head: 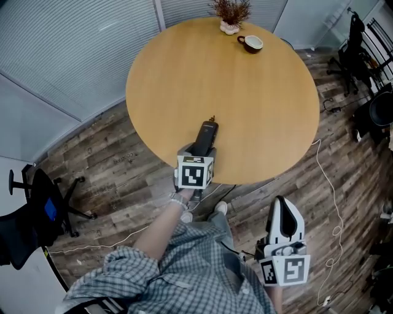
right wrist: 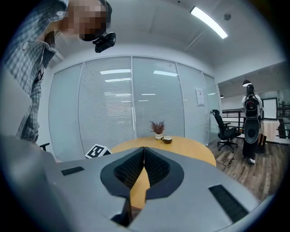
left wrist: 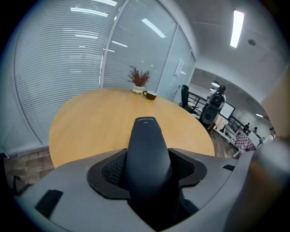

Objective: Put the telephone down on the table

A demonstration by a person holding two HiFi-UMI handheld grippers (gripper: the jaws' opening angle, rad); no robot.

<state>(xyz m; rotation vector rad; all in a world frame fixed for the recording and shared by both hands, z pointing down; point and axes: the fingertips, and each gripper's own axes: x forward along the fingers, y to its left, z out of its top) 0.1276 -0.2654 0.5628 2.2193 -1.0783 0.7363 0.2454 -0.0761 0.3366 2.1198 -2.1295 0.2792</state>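
**A:** What's the biggest thing in play?

**B:** The round wooden table (head: 264, 104), bare across most of its top. The person (head: 184, 270) stands at its near edge.

**A:** And the two claws?

**B:** The left gripper (head: 199, 150) is out over that near edge, angled downward and clamped on the telephone (left wrist: 147, 145). Its pads press the telephone's flanks on both sides. The right gripper (right wrist: 143, 150) hangs off the table at the person's right, over the wooden floor (head: 123, 159). Its jaws are pressed together with nothing between them.

**A:** How does the telephone lie?

**B:** It's a black cordless one, held near the table's rim. Its long axis runs along the jaws, away from the person. The far tip aims across the top toward the potted dried plant (head: 231, 13) and the coffee cup (head: 250, 43). Both stand at the far edge, well apart from it.

**A:** Is it touching the wood?

**B:** I cannot tell. In the left gripper view the tip looks to be above the surface.

**A:** What does the next move turn on?

**B:** As I read it, the tabletop lies below and ahead of the telephone, so the left hand alone can finish. It should lower the telephone, lay it flat along its length, then let go. The right gripper is farther off and isn't needed.
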